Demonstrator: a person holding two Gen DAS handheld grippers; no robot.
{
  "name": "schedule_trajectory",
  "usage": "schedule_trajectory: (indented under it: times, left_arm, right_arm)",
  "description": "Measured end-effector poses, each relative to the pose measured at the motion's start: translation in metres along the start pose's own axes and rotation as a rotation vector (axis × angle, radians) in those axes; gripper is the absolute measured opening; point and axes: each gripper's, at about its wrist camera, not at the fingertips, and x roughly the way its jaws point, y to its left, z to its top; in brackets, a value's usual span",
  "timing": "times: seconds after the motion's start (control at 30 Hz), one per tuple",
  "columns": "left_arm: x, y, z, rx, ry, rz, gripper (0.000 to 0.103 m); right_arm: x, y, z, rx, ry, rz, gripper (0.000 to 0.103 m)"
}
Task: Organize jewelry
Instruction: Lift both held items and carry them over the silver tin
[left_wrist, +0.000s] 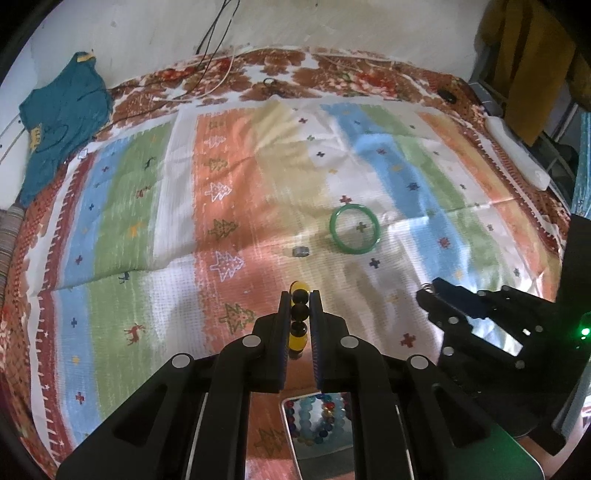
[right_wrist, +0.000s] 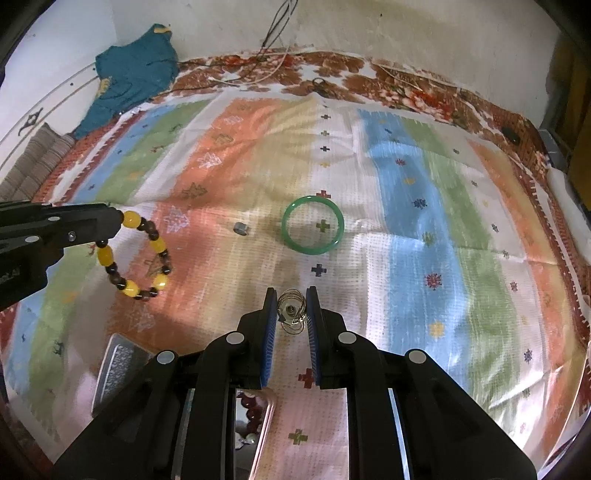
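Note:
My left gripper is shut on a bracelet of yellow and dark beads; in the right wrist view the bracelet hangs as a loop from that gripper above the cloth. My right gripper is shut on a small silver wire jewelry piece; it shows at the right of the left wrist view. A green bangle lies flat on the striped cloth ahead of both. A small silver ring lies left of the bangle.
A colourful striped cloth covers a bed with a brown patterned sheet. A teal garment lies at the far left corner. Cables run along the far edge by the wall. A tray with beaded bracelets sits below my left gripper.

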Motion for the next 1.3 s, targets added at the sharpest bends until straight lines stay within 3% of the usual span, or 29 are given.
schedule_trajectory:
  times: [1.3]
  left_arm:
    - [-0.066,-0.031,-0.061,0.060,-0.084,-0.058,0.010]
  right_arm:
    - [-0.059,0.023,-0.047,-0.041,-0.049,0.054,0.017]
